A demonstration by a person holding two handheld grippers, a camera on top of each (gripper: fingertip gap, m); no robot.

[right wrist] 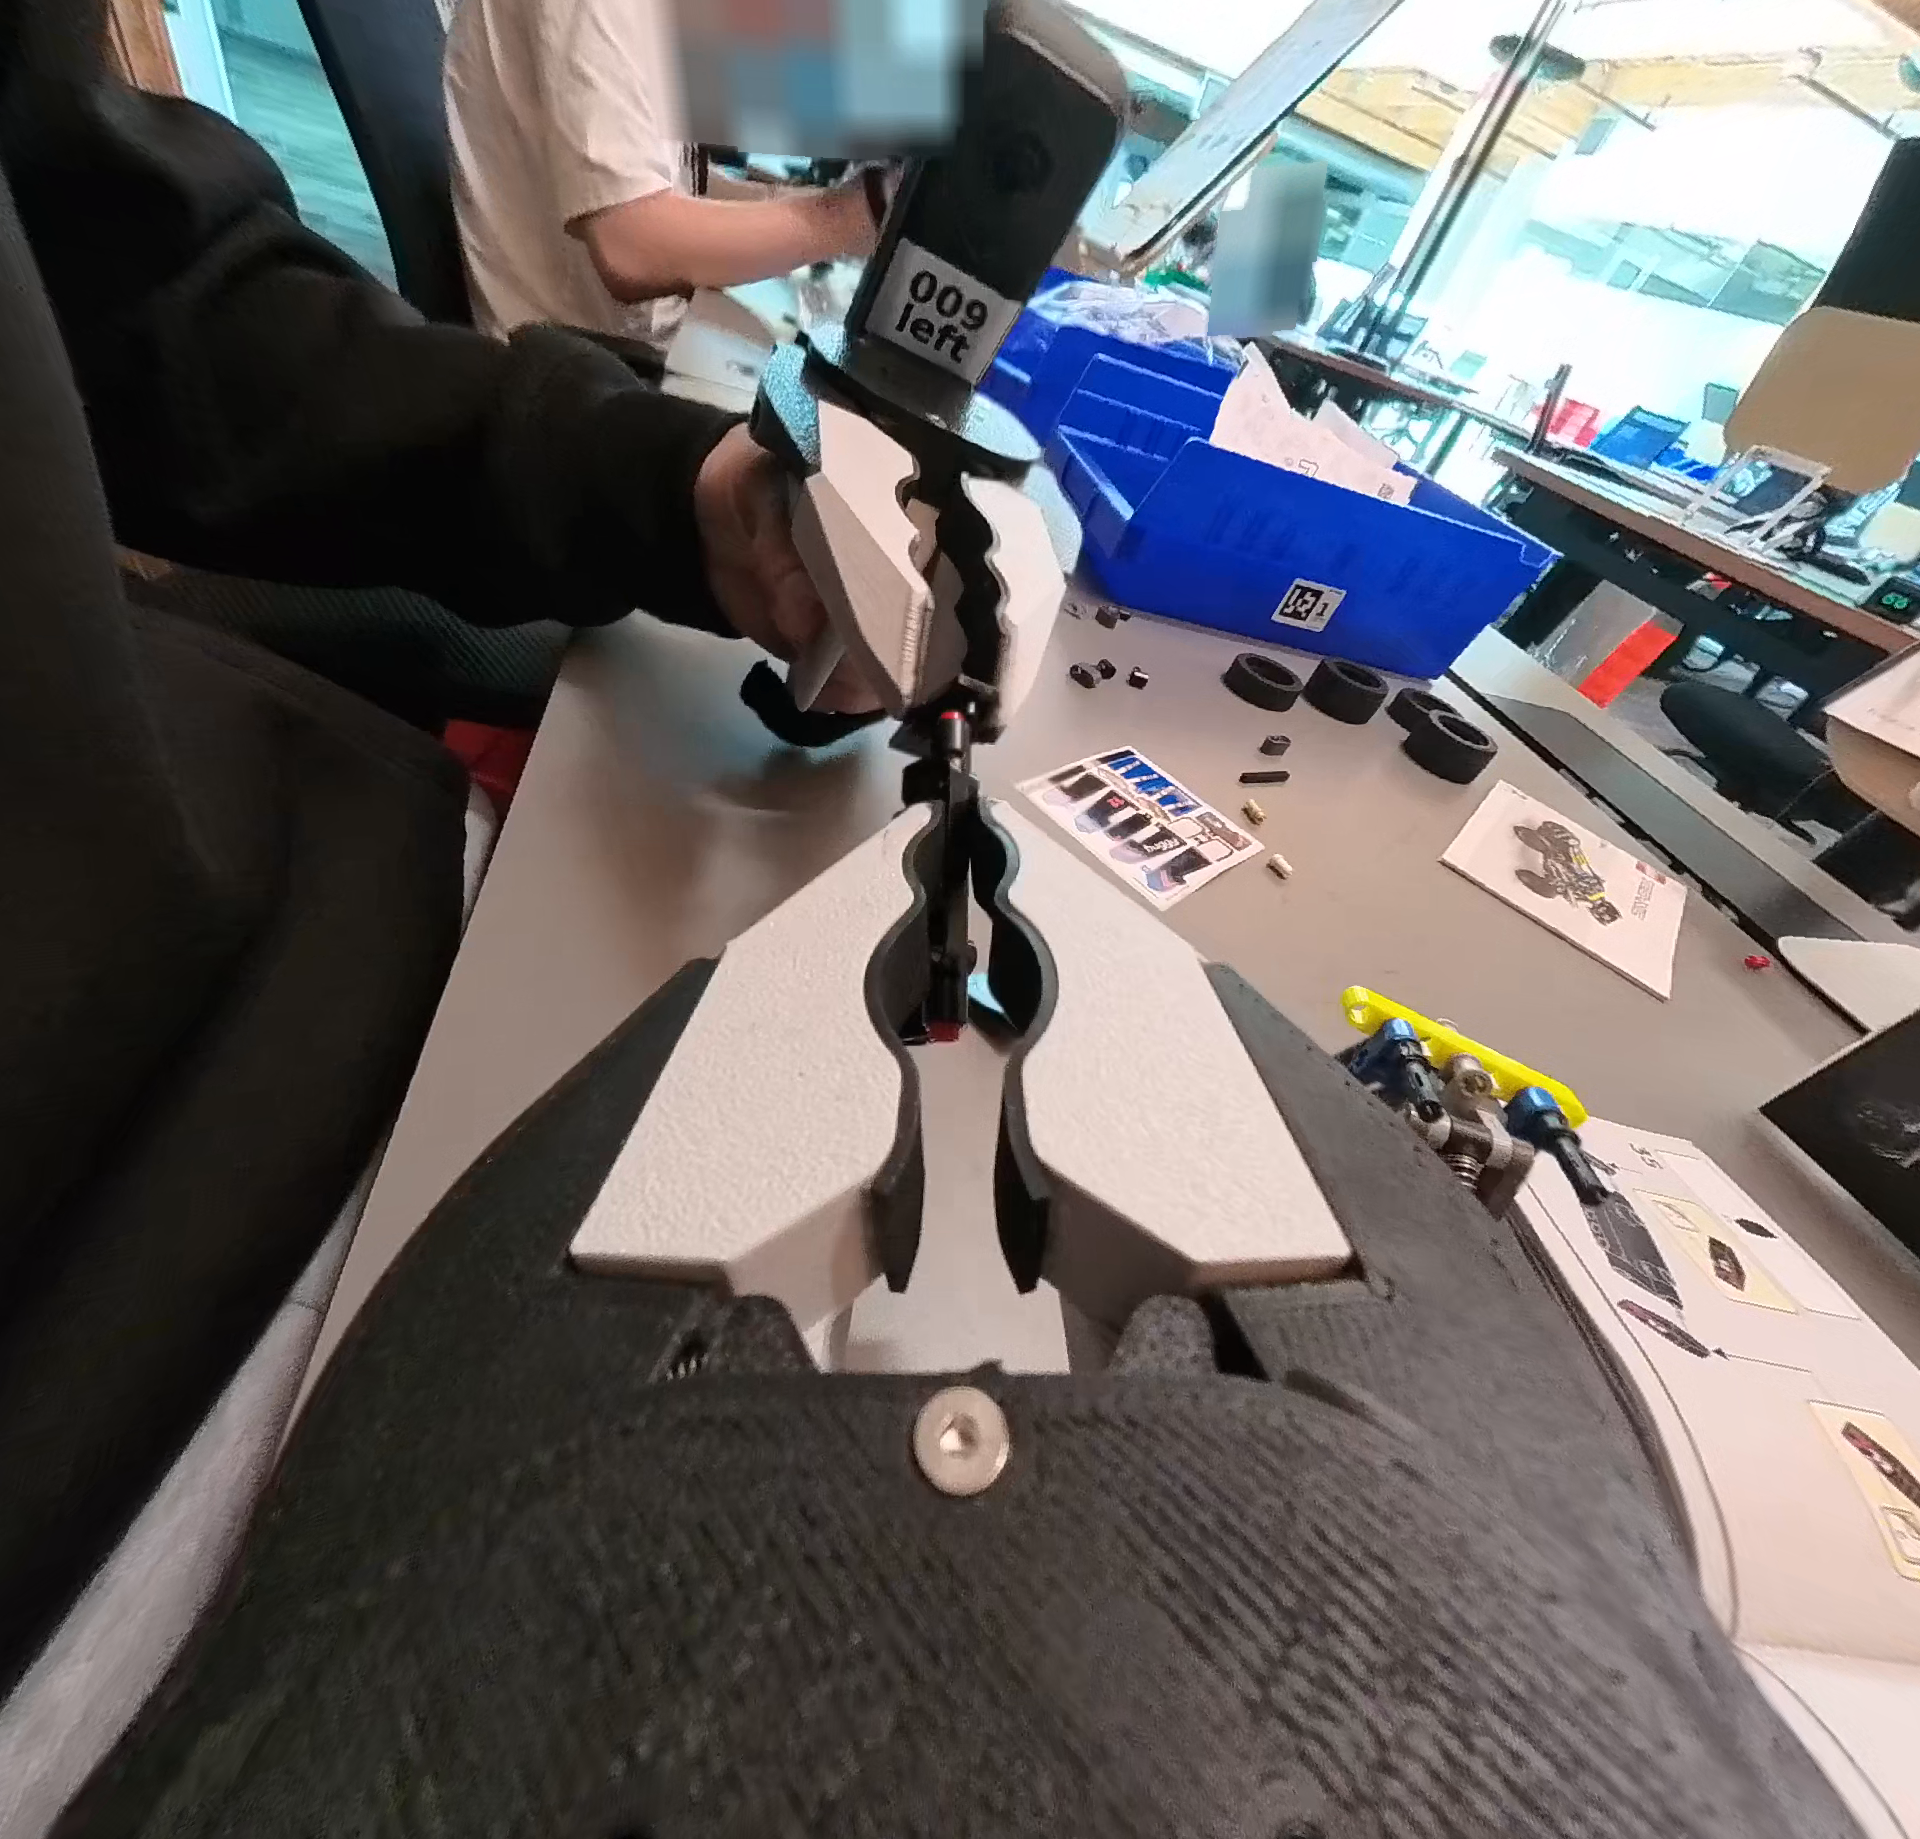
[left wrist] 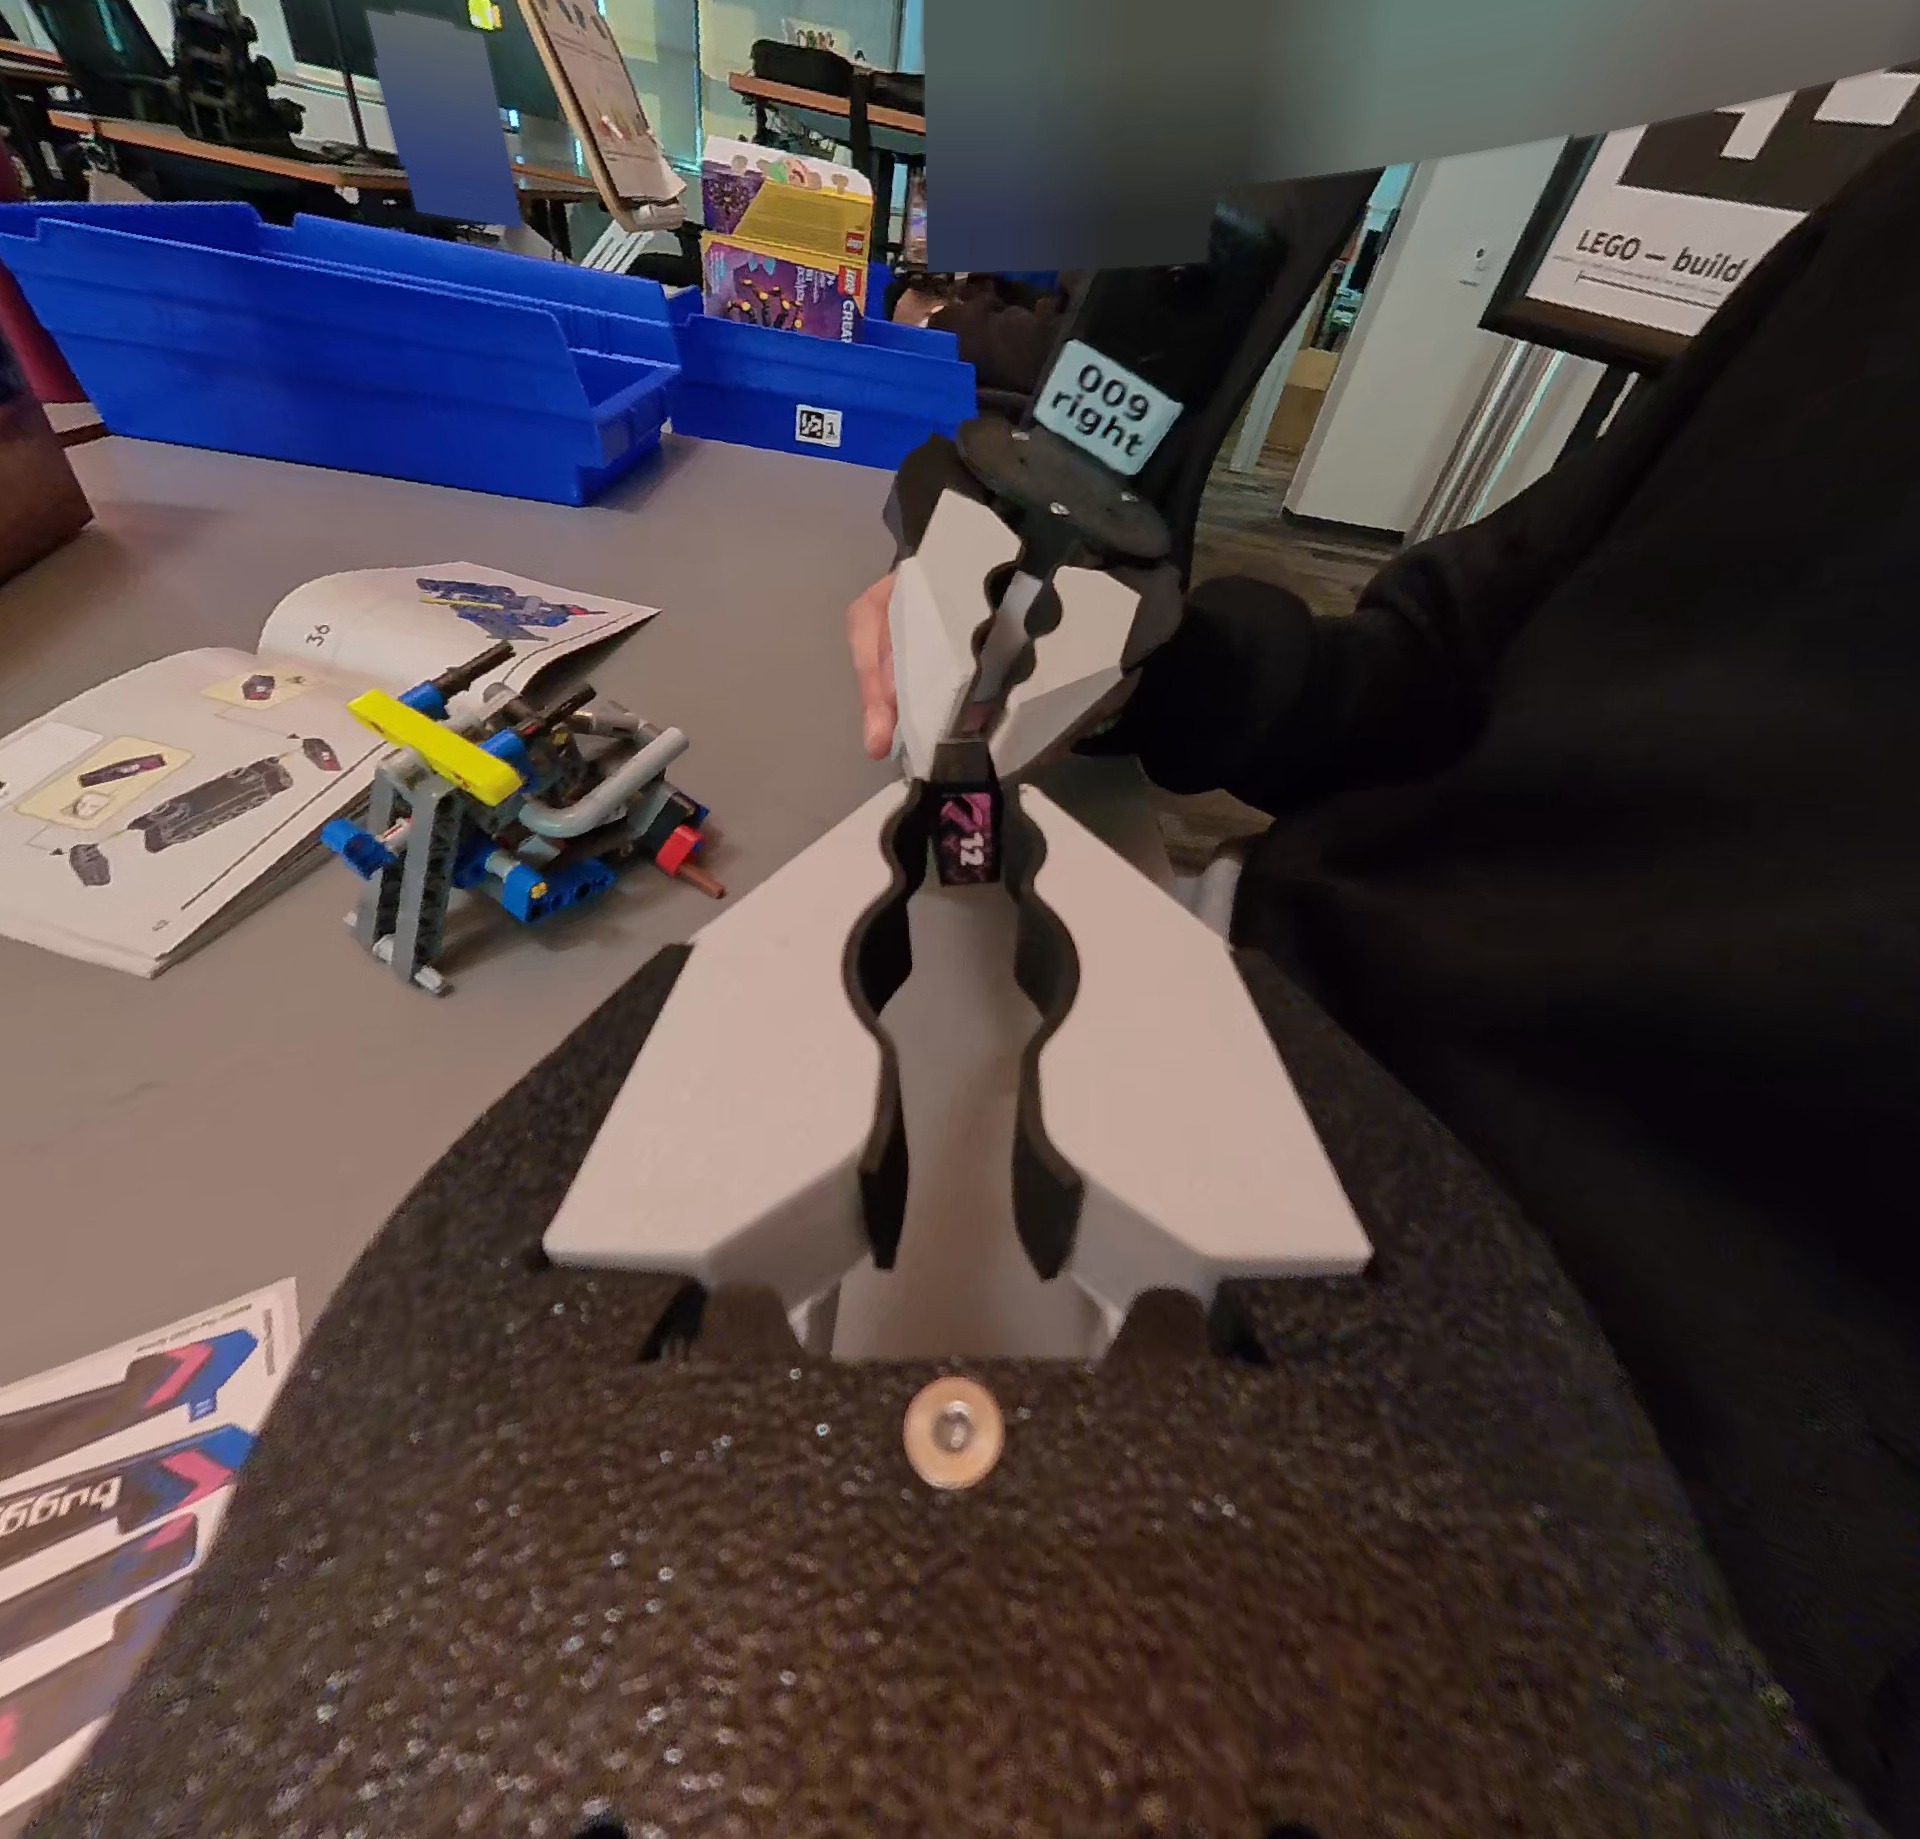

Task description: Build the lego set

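Up close in the left wrist view, the left hand-held gripper (left wrist: 961, 802) was clamped on a small black part (left wrist: 966, 839) right at its tips, with a pink sticker on the part facing the camera. Straight ahead, tip to tip with it, the right hand-held gripper (left wrist: 961, 745) came in from above and met the part's far end, its jaws all but together. The part's long axis ran along the line between the two grippers, so neither was nearer: both were on it, held up off the bench (left wrist: 208, 1114). Off to the left on the bench stood a half-built model (left wrist: 488, 802) on an open booklet (left wrist: 156, 802), with blue bins (left wrist: 364, 355) behind.

Over in the right wrist view, the right hand-held gripper had its jaws drawn in on the black part (right wrist: 951, 885), seen edge-on here, thin and dark, running lengthwise between the fingers with a red tip at each end. Just beyond, the left hand-held gripper (right wrist: 961, 698) pinched the part's far end from above. Well apart on the bench to the right lay a sticker sheet (right wrist: 1143, 839), a row of tyres (right wrist: 1351, 693) and a few small loose pieces.
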